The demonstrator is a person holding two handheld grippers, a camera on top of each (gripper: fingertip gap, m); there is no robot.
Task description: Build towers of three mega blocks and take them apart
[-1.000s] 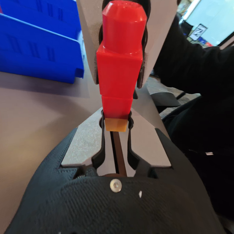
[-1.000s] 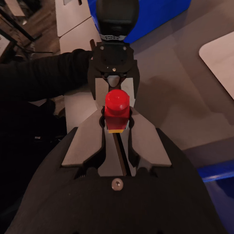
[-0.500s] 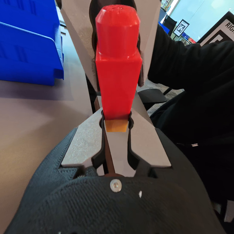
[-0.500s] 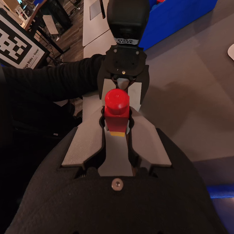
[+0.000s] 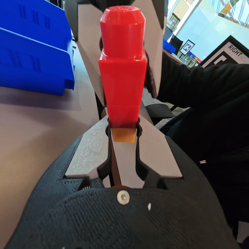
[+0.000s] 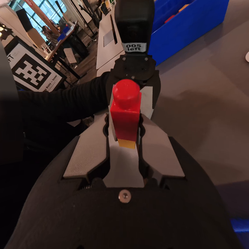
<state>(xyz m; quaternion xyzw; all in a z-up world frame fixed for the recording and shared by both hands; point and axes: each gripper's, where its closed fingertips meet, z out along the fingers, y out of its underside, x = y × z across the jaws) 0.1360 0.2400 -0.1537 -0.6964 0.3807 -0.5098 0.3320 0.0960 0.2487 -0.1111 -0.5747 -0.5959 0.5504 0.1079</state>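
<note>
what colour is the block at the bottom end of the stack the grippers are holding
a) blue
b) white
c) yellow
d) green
c) In both wrist views a yellow block sits under the two red blocks, right between the left gripper fingers; no blue, green or white block is in the stack.

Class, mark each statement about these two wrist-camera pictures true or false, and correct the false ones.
1. The tower has a yellow block at one end. True.
2. The tower stands on the table. False: the left gripper holds it clear of the table.
3. The storage bins are green. False: the bins are blue.
4. The person's sleeve is black. True.
</note>
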